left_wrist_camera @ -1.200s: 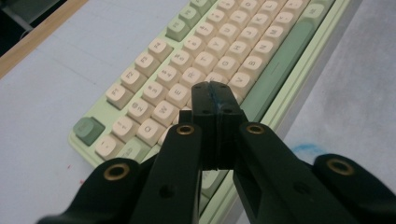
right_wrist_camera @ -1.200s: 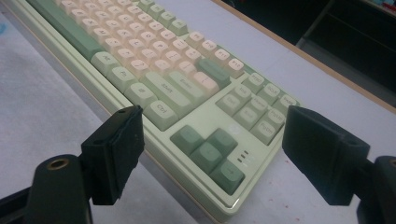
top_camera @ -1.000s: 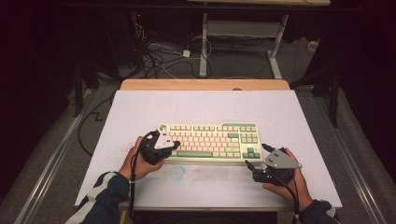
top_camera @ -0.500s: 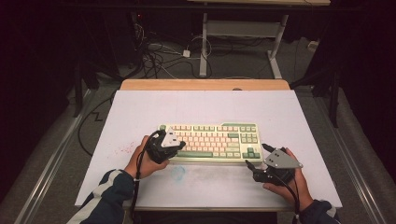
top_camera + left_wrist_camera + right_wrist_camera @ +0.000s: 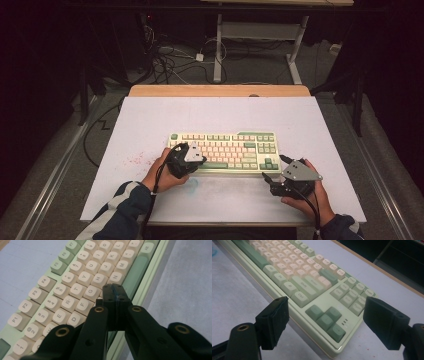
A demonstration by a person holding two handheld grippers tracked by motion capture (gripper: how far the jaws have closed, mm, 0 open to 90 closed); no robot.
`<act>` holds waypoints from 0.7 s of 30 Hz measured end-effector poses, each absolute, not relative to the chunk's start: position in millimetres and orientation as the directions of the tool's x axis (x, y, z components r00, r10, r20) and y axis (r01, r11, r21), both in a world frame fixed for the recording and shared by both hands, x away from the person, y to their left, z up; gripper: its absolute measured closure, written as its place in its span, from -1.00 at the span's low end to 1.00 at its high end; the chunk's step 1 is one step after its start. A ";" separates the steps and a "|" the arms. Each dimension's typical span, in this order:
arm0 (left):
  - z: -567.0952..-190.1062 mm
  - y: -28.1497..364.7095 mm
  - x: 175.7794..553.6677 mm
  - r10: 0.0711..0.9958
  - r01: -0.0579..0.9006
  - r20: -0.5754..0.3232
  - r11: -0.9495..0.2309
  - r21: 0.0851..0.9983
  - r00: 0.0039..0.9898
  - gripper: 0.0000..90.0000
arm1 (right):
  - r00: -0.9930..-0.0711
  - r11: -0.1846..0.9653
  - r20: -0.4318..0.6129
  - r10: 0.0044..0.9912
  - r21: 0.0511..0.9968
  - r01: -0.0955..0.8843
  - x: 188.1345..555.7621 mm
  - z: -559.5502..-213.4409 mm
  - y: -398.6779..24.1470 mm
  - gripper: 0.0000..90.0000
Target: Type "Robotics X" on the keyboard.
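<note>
The left claw [image 5: 115, 293] was pressed together, its two black jaws meeting tip to tip and holding nothing, and it hung low over the lower letter rows of the keyboard [image 5: 82, 285], by the V and B keys as best I could tell from the left gripper view. From the high view the left claw [image 5: 201, 160] sat over the keyboard's [image 5: 225, 150] near-left part, just above the long green space bar [image 5: 135, 272]. The right claw [image 5: 325, 325] was spread wide, empty, with the keyboard's [image 5: 312, 290] arrow keys [image 5: 325, 320] lying in the gap between its jaws but beyond them, not touched.

The keyboard lay on the white table [image 5: 150, 120] a little toward the near edge, its long axis running from 9 o'clock to 3 o'clock across the person's front. The right claw [image 5: 274, 176] waited just off the near-right corner, at about 4 o'clock from the keyboard's middle, resting low by the table.

To my eye the work in hand was key pressing with the closed tip, and the left hand [image 5: 162, 172] was plainly the nearer to the letters. The keys sat directly below that tip, so the coming move looked to turn on a short push downward, with little room for sideways drift between such closely packed caps.
</note>
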State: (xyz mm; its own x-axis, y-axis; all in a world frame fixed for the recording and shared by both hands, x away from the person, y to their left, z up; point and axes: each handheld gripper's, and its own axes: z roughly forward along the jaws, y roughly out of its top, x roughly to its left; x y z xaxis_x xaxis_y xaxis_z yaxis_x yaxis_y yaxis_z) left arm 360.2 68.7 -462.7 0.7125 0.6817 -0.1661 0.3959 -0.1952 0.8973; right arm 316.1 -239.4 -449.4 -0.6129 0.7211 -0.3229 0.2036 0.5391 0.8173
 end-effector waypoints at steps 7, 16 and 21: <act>-467.7 67.1 359.4 0.679 0.406 -0.165 -0.211 0.889 0.715 0.94 | -0.614 0.539 -0.320 0.721 0.816 0.207 316.0 -449.8 -238.7 -0.53; -469.3 66.0 358.8 0.680 0.390 -0.138 -0.232 0.891 0.720 0.95 | -0.622 0.548 -0.321 0.715 0.809 0.212 316.5 -451.8 -238.0 -0.52; -457.3 72.5 359.1 0.684 0.376 -0.162 -0.176 0.910 0.711 0.94 | -0.617 0.544 -0.321 0.718 0.813 0.210 315.9 -450.5 -239.0 -0.52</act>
